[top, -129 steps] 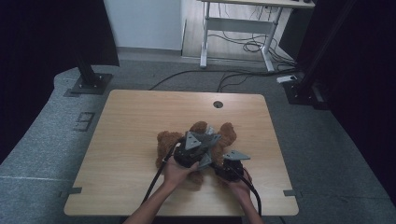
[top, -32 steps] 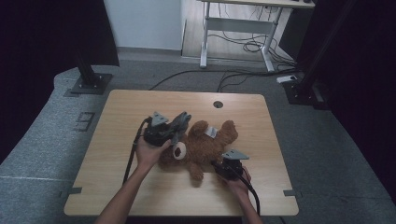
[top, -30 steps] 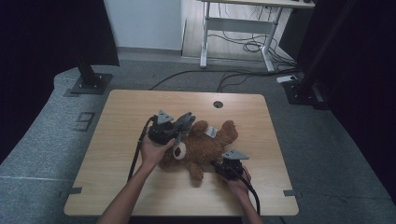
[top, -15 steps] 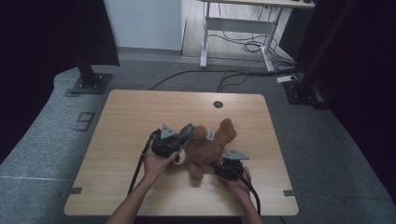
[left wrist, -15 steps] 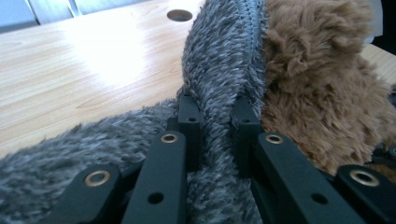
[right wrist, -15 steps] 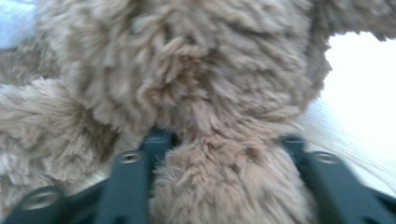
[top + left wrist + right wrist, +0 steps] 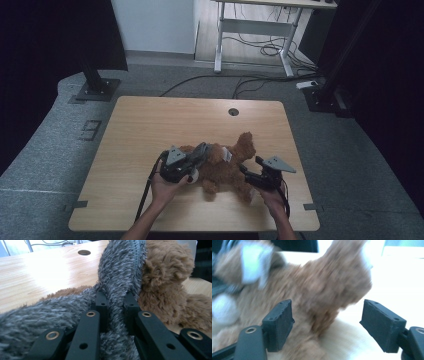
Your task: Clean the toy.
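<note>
The brown teddy bear (image 7: 227, 167) lay on the table (image 7: 150, 125), nearer its front edge, with much free wood behind and to the left. The left gripper (image 7: 115, 305) pinched the bear's grey scarf (image 7: 122, 270) tightly. The right gripper (image 7: 327, 325) had just been opening, its jaws spread beside a leg, not pressing it.

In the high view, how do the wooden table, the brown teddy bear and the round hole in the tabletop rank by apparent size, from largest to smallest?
1. wooden table
2. brown teddy bear
3. round hole, smallest by far
</note>
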